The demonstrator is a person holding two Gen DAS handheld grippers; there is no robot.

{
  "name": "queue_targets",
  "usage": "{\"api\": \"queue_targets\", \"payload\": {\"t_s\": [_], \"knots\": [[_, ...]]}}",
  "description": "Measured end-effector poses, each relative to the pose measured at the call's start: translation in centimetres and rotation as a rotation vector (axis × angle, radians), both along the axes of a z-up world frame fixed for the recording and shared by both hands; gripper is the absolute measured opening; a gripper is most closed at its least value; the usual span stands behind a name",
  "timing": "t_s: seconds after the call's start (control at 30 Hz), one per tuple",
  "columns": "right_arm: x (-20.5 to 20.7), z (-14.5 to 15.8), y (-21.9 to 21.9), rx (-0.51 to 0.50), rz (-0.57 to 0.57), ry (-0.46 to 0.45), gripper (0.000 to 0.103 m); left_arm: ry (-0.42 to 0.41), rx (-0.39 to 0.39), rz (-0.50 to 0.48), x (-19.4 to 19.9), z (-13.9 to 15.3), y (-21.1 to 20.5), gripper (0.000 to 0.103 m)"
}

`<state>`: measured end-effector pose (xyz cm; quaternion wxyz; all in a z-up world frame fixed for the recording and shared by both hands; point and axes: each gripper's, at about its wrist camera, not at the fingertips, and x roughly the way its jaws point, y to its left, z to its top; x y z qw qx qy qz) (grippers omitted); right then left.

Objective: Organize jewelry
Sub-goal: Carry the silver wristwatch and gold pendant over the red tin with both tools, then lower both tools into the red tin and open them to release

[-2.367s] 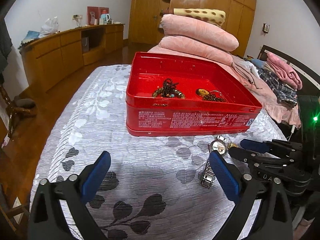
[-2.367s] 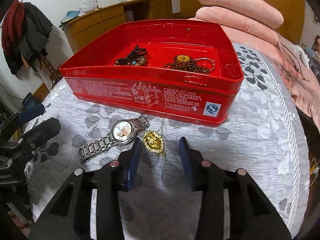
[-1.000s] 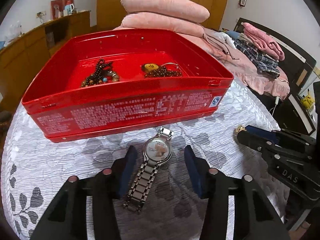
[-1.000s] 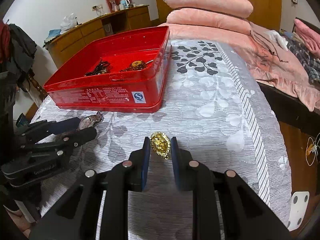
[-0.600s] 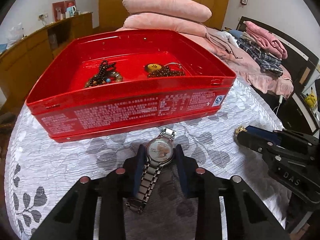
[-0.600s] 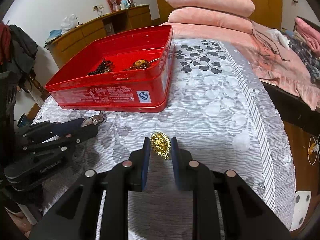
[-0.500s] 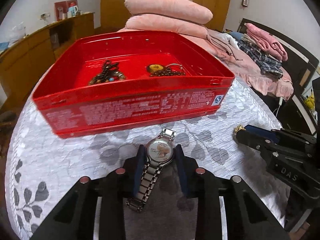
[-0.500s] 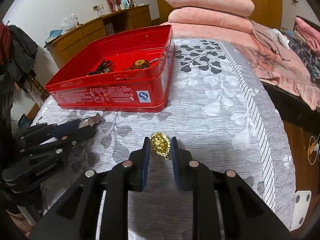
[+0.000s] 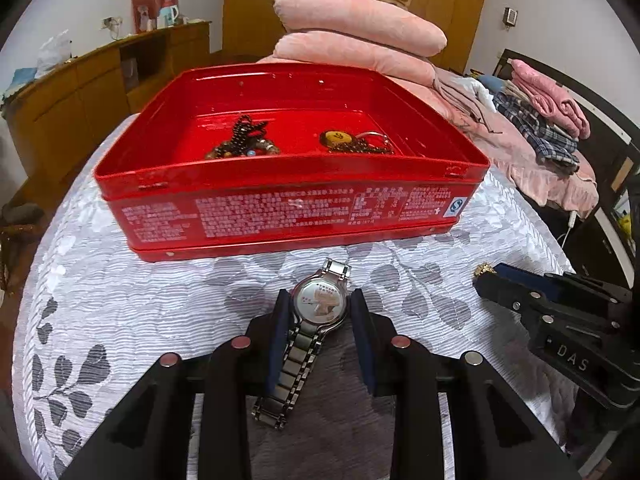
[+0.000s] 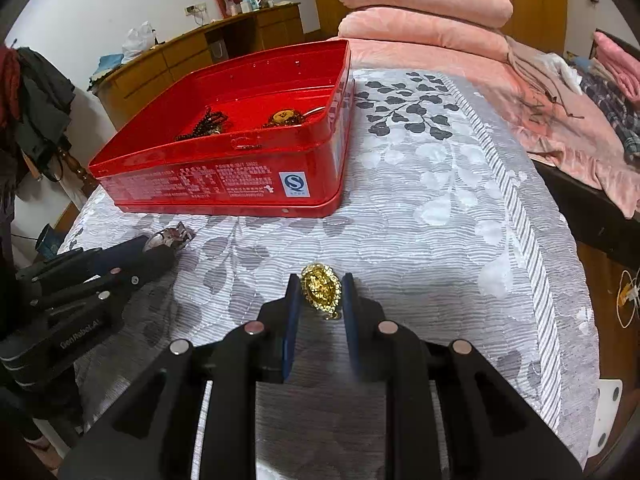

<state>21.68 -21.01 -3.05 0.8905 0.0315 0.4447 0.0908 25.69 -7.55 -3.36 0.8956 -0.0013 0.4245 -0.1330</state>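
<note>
Tin (image 9: 280, 216), red, lidless, shallow: the landmark, standing on a grey leaf-patterned cloth (image 9: 120, 300). Holds two lots already: dark bead string (image 9: 244, 140) toward its left inside, brown bead string with yellow disc (image 9: 352, 142) toward its right inside.

Wristwatch (image 9: 320, 304), steel, link band: just in front of the tin's printed front wall, outside it. Left gripper (image 9: 320, 312) is clamped on the case, one blue pad at each side of the dial; its jaws have just been closing, with the watch between them. Band trails back between the fingers. Whether the watch is clear of the cloth cannot be told.

Gold pendant (image 10: 322, 290), oval, ornate: in front of the tin's right front corner and well apart from it. Right gripper (image 10: 320, 296) is pinched tight on it, pads pressing both edges. A small ring hangs under the pendant; no chain can be made out.

Step in hand, as judged: both remaining pieces are gripped, neither yet in the tin.

Next move calls for: lifting each piece high enough to clear the front wall, carrying it over the rim, and releasing onto bare red floor away from the beads. The loose watch band may catch the rim; the two grippers, arriving together, need separate paths.
</note>
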Motion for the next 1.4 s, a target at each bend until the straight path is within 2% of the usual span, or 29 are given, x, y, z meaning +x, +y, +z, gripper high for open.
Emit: {"api": "queue_targets", "payload": {"t_s": [0.27,0.9,1.2,1.4], "knots": [[-0.8,1.4,0.9,-0.015,0.011,-0.031,0.019,-0.037,-0.012,0.012,-1.0,1.2,0.9,0.031],[-2.3,6.8,3.2,-0.041,0.060,-0.161,0.019,-0.181,-0.055,0.057,-2.9,6.6,3.6,0.031],[0.1,9.4,4.5,-0.038,0.089,-0.214,0.019,-0.262,-0.077,0.091,-1.1,9.9,4.6,0.031],[2.9,10.6,5.2,-0.024,0.102,-0.226,0.019,-0.306,-0.119,0.115,0.9,11.7,5.2,0.031]]}}
